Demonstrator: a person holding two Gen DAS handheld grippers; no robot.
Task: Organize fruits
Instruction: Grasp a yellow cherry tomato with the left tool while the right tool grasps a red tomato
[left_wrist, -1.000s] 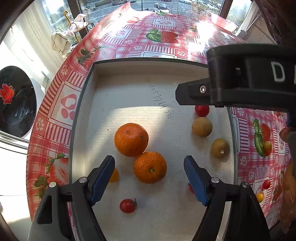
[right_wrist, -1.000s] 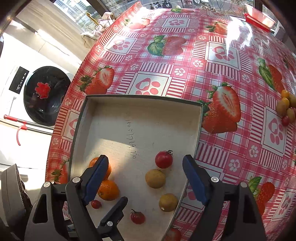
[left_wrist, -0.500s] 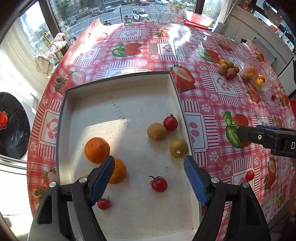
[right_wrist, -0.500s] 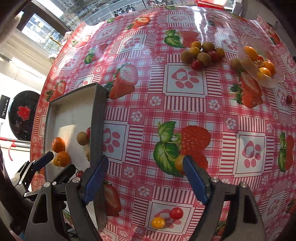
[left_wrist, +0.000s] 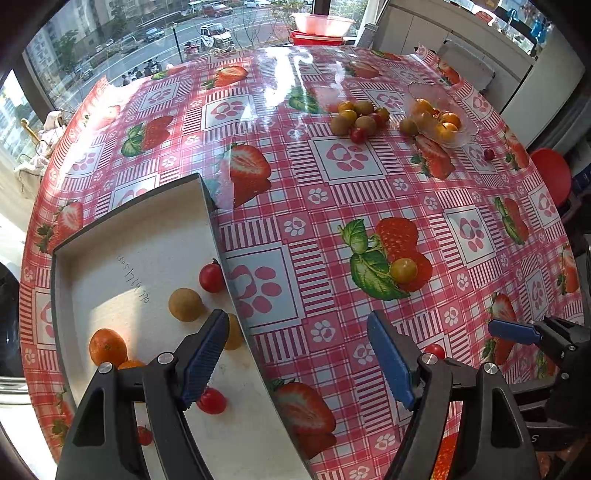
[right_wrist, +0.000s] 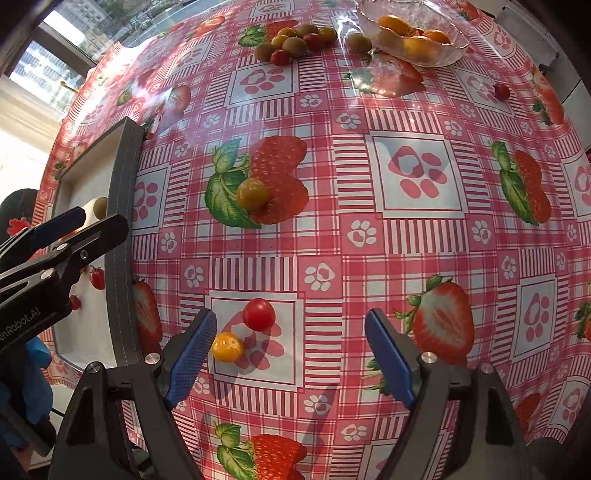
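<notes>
A grey-rimmed tray (left_wrist: 212, 229) (right_wrist: 123, 192) at the table's left holds an orange (left_wrist: 107, 347), a red cherry tomato (left_wrist: 211, 278), a tan round fruit (left_wrist: 185, 304) and more small fruits. My left gripper (left_wrist: 297, 354) is open and empty over the tray's right rim. My right gripper (right_wrist: 290, 350) is open and empty above the tablecloth. A red cherry tomato (right_wrist: 258, 314) and a yellow one (right_wrist: 227, 347) lie just ahead of its left finger. Another yellow tomato (right_wrist: 252, 194) (left_wrist: 403, 270) lies farther out.
A pile of small fruits (left_wrist: 356, 120) (right_wrist: 295, 40) and a glass dish (right_wrist: 443, 50) (left_wrist: 463, 134) with yellow-orange fruits sit at the far side. A lone red fruit (right_wrist: 501, 90) lies right of the dish. A red chair (left_wrist: 550, 177) stands beyond the table's right edge.
Both grippers have swung right, away from the tray's inside. The left now straddles the tray's right rim. The right now hangs over the loose tomatoes on the cloth. Both stayed open.
</notes>
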